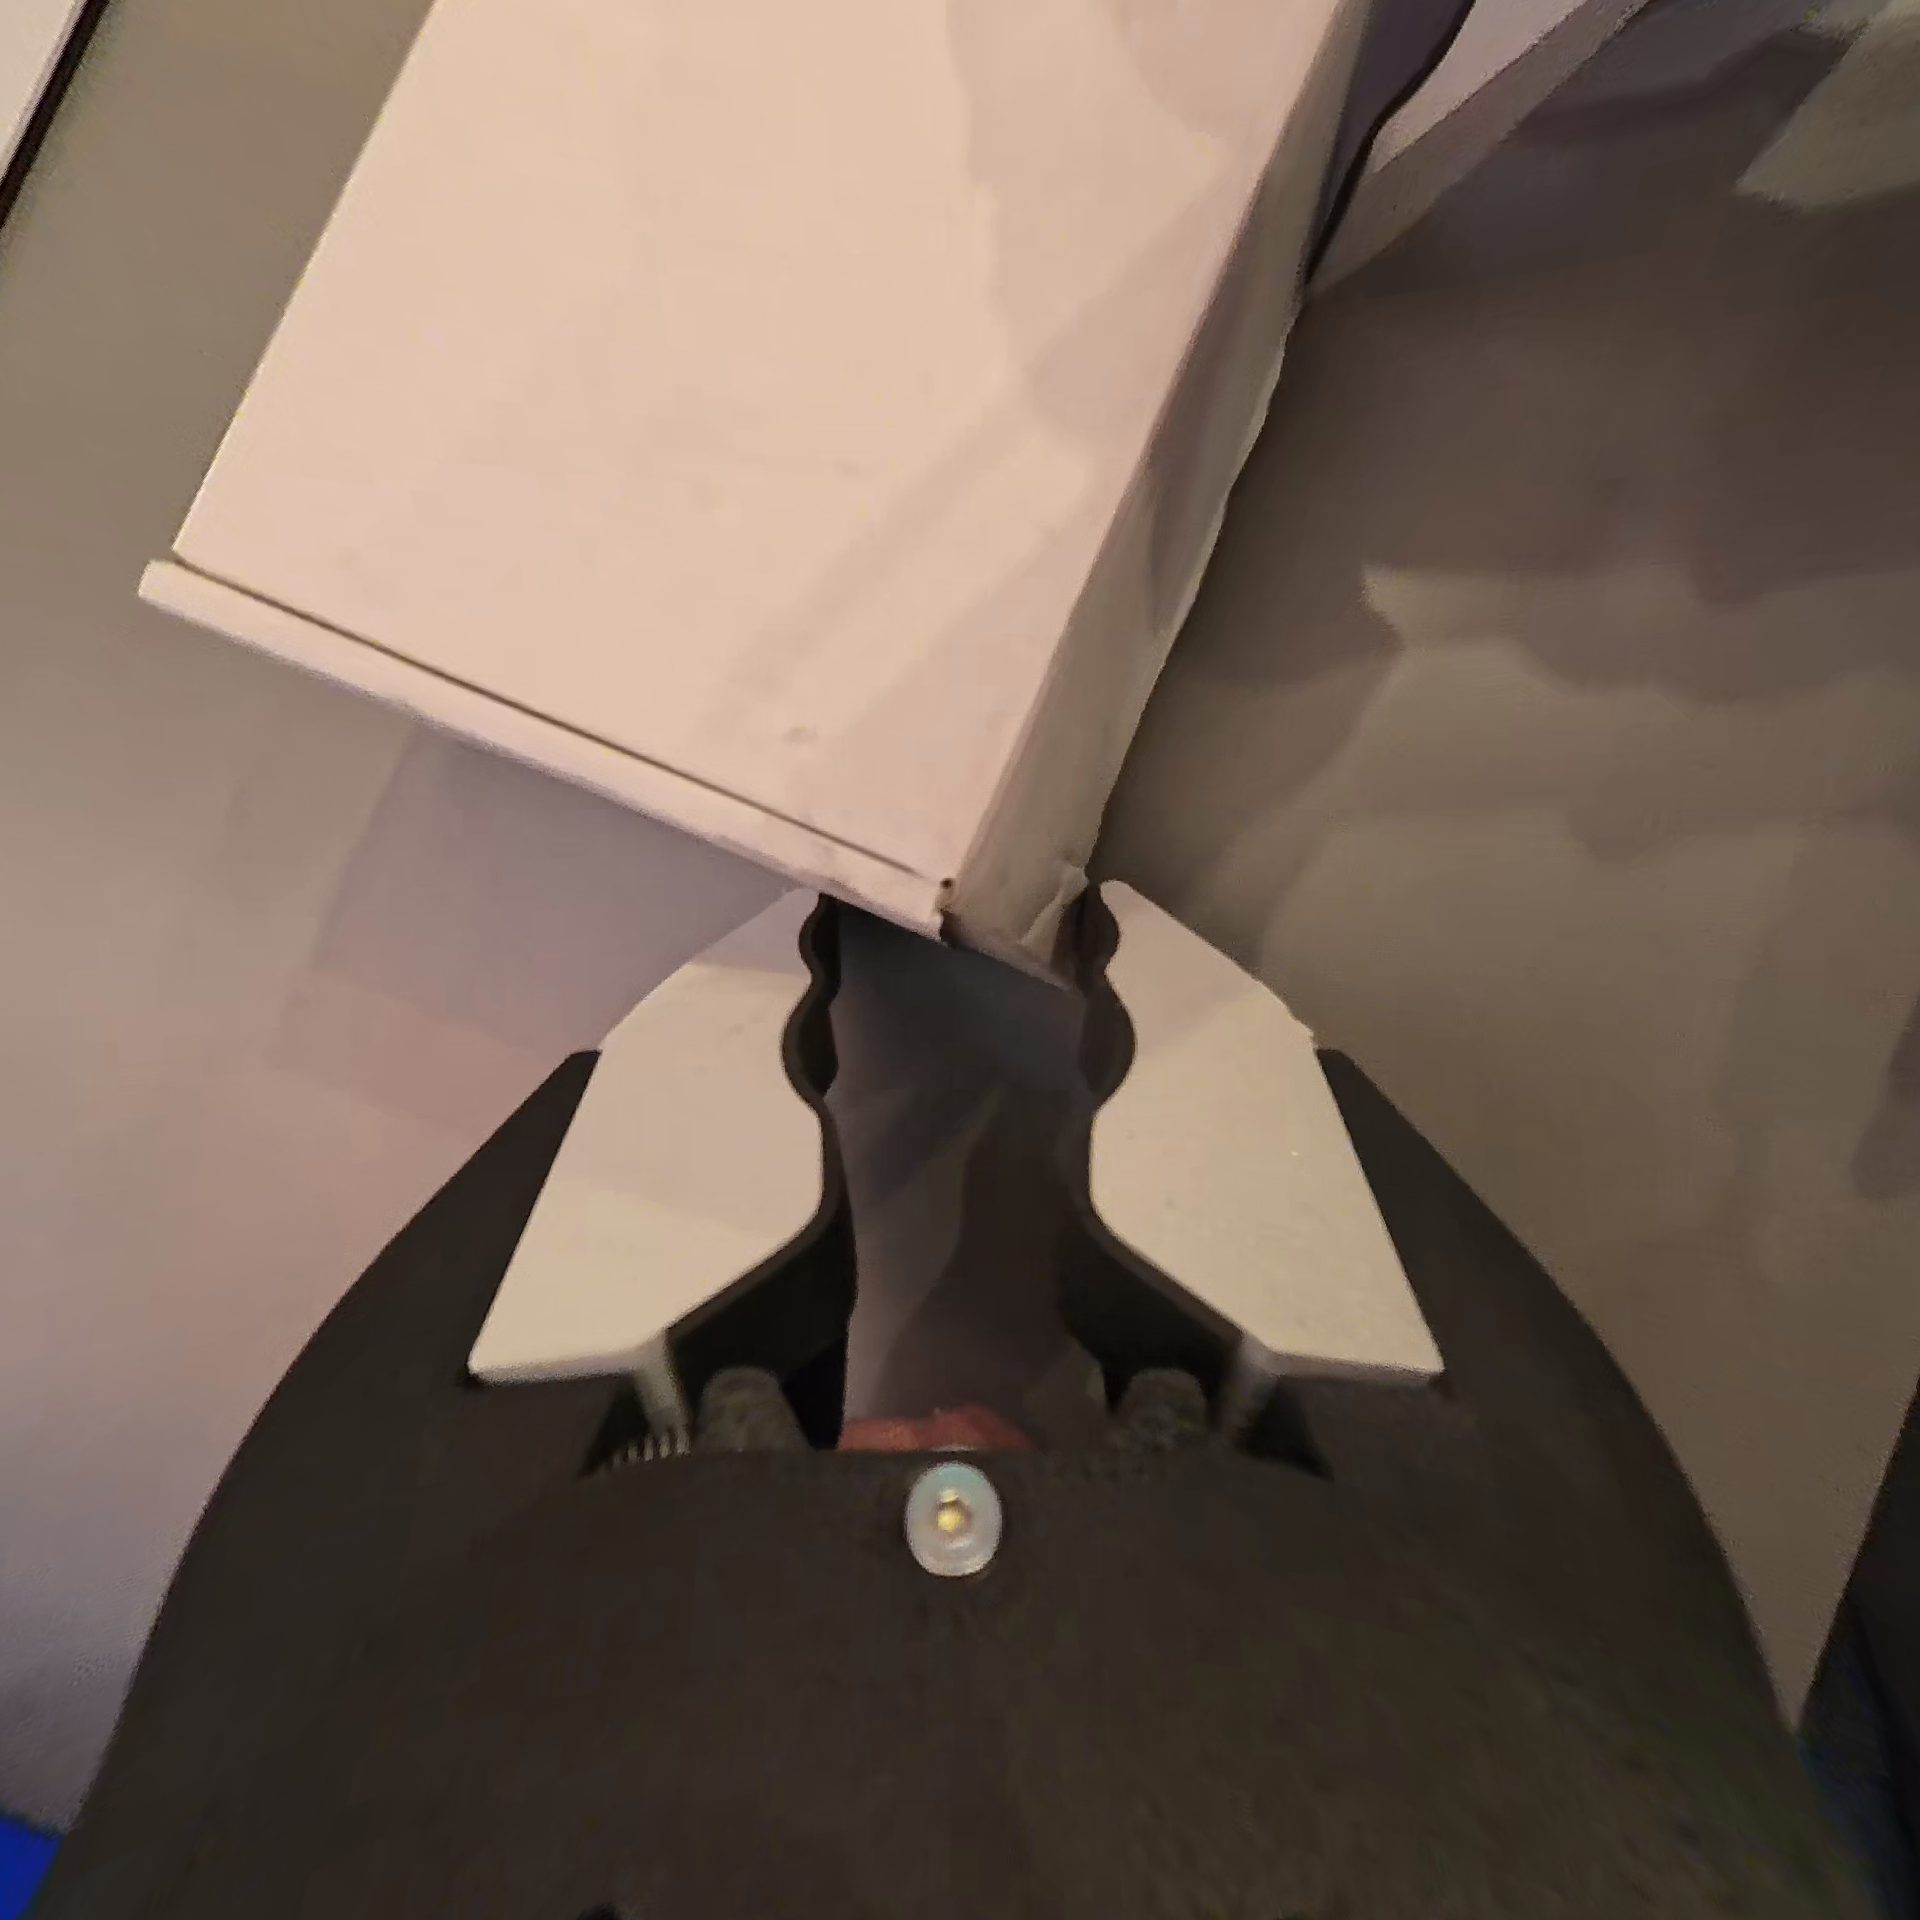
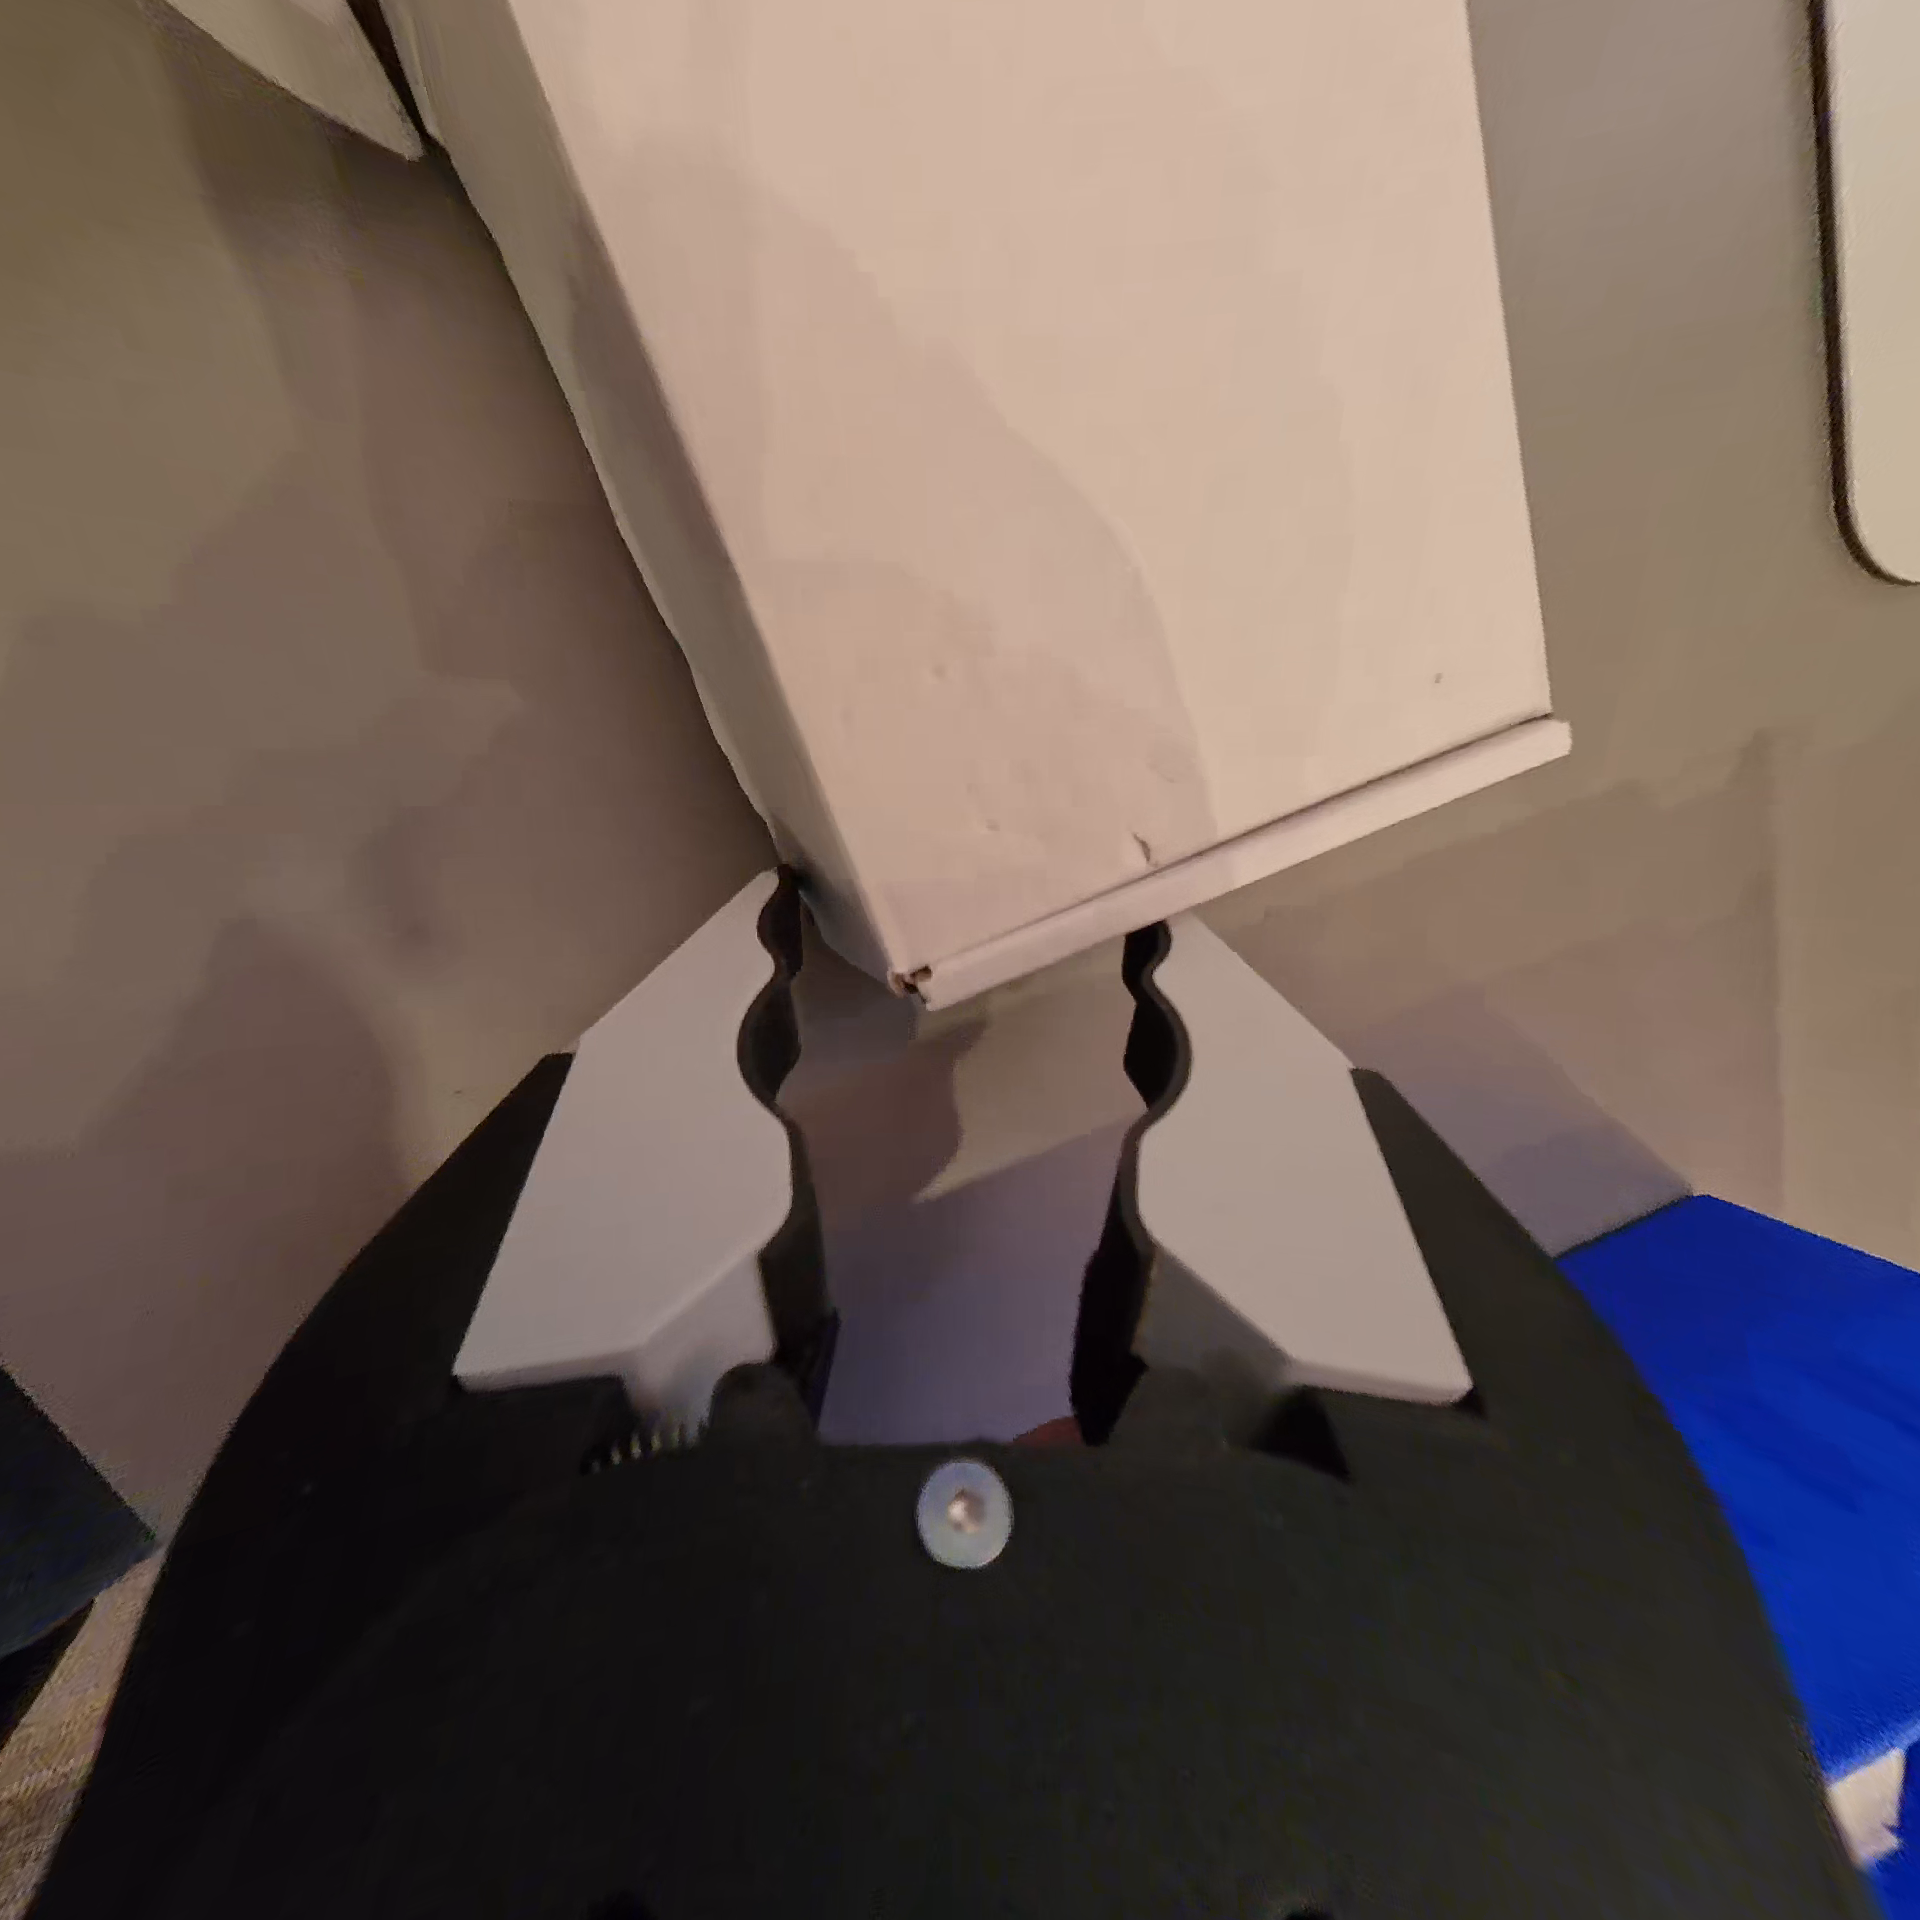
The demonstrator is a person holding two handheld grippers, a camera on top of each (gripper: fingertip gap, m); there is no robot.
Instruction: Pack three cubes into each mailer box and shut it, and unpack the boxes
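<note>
1. A white mailer box (image 1: 727,436) lies closed on the grey worktop (image 1: 1558,935), its lid flat and the front lip running along its near edge.
2. The left gripper (image 1: 951,914) sits at the box's near right corner as the left wrist view shows it; the fingers (image 1: 707,1122) are spread apart, with the corner reaching into the gap between the tips.
3. Whether the left tips actually touch the cardboard cannot be told; they are at least just beside it.
4. In the right wrist view the same kind of white box (image 2: 1091,468) fills the upper middle, closed, its near left corner pointing down between the tips.
5. The right gripper (image 2: 961,920) has its fingers (image 2: 644,1164) spread wide, one tip at the box's left side wall and the other just under the front lip.
6. A blue object (image 2: 1745,1403) rests on the worktop (image 2: 260,623) near the right gripper's right side; what it is cannot be told.
7. A white rounded panel (image 2: 1881,312) shows at the right edge of the right wrist view.
8. Another white cardboard piece (image 2: 312,62) lies beyond the box at the upper left.
</note>
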